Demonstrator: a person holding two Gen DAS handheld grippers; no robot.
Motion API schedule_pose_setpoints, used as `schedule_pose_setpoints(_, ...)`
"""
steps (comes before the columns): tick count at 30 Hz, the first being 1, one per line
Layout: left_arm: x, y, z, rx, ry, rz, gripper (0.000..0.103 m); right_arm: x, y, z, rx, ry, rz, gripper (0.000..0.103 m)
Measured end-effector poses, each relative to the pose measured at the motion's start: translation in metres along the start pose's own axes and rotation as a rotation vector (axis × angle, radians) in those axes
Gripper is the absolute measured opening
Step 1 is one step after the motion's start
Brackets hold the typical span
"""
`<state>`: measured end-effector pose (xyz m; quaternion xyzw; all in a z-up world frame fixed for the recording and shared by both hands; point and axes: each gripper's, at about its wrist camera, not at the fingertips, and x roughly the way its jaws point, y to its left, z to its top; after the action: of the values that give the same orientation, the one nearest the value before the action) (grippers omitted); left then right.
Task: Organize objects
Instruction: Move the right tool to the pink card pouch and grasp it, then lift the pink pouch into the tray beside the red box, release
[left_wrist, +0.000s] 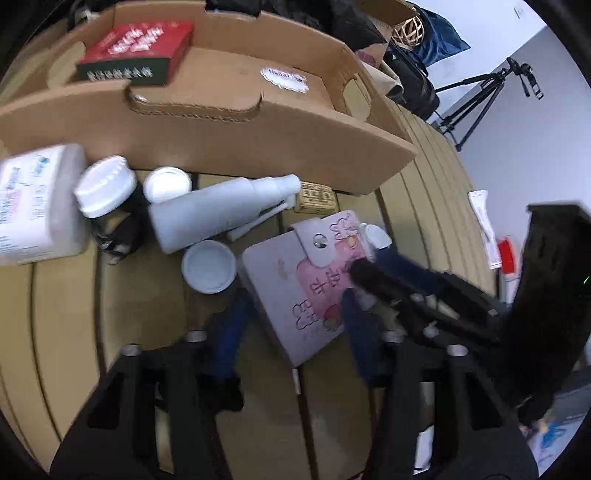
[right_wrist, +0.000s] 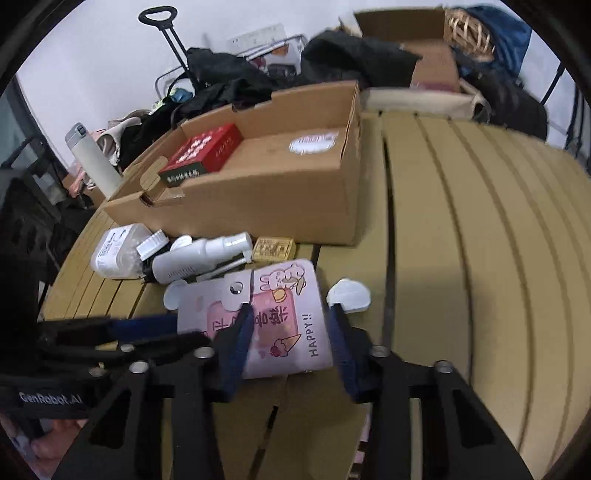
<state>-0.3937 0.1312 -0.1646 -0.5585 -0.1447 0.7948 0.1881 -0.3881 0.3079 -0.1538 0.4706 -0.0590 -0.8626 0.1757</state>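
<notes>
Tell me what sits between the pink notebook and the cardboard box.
A small yellow tin lies between the pink notebook and the cardboard box, with the white spray bottle beside it; the right wrist view shows it best.

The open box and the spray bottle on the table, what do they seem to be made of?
The open box: brown corrugated cardboard, matte; the fluted layer shows along its cut edge. The spray bottle: probably white plastic, smooth with a slight sheen, opaque, with a moulded nozzle; blur leaves the finish uncertain.
</notes>
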Motion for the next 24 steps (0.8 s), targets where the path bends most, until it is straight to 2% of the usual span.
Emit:
schedule_pose_setpoints(2, -0.001, -0.001, -0.001, 0.007, -0.013, 0.015, 0.032, 0.001, -0.001, -0.001, -0.005, -0.014, 0.008, 0.038)
schedule_pose_setpoints(3, -0.001, -0.001, -0.001, 0.013, -0.022, 0.030, 0.024, 0.002, -0.003, -0.001, 0.006, -0.015, 0.019, 0.038)
schedule_pose_setpoints(4, -0.001, -0.002, -0.002, 0.015, -0.028, 0.048, 0.024, 0.003, -0.007, -0.002, 0.026, -0.019, 0.036, 0.038)
schedule_pose_setpoints(7, -0.003, -0.002, -0.005, 0.002, -0.011, 0.024, 0.018, 0.001, -0.010, -0.002, 0.050, -0.013, 0.035, 0.038)
schedule_pose_setpoints(9, -0.003, -0.001, -0.009, 0.005, 0.000, 0.001, 0.018, -0.004, -0.011, -0.004, 0.047, -0.034, -0.012, 0.038)
schedule_pose_setpoints(13, -0.007, -0.011, -0.020, 0.039, -0.017, 0.055, 0.020, -0.008, -0.018, -0.015, 0.106, -0.056, 0.018, 0.038)
schedule_pose_setpoints(14, -0.006, -0.012, -0.022, 0.050, -0.009, 0.042, 0.031, -0.011, -0.016, -0.019, 0.103, -0.061, 0.007, 0.038)
schedule_pose_setpoints(15, -0.006, -0.016, -0.027, 0.082, -0.031, 0.038, 0.032, -0.012, -0.014, -0.023, 0.101, -0.069, 0.007, 0.038)
schedule_pose_setpoints(18, -0.008, -0.024, -0.036, 0.127, -0.052, 0.092, 0.031, -0.017, -0.016, -0.033, 0.155, -0.068, 0.040, 0.038)
schedule_pose_setpoints(21, -0.014, -0.022, -0.044, 0.107, -0.053, 0.089, 0.025, -0.025, -0.009, -0.041, 0.139, -0.043, 0.017, 0.036)
schedule_pose_setpoints(24, -0.033, -0.023, -0.052, 0.093, -0.064, 0.066, 0.023, -0.043, -0.007, -0.057, 0.172, -0.052, 0.041, 0.031)
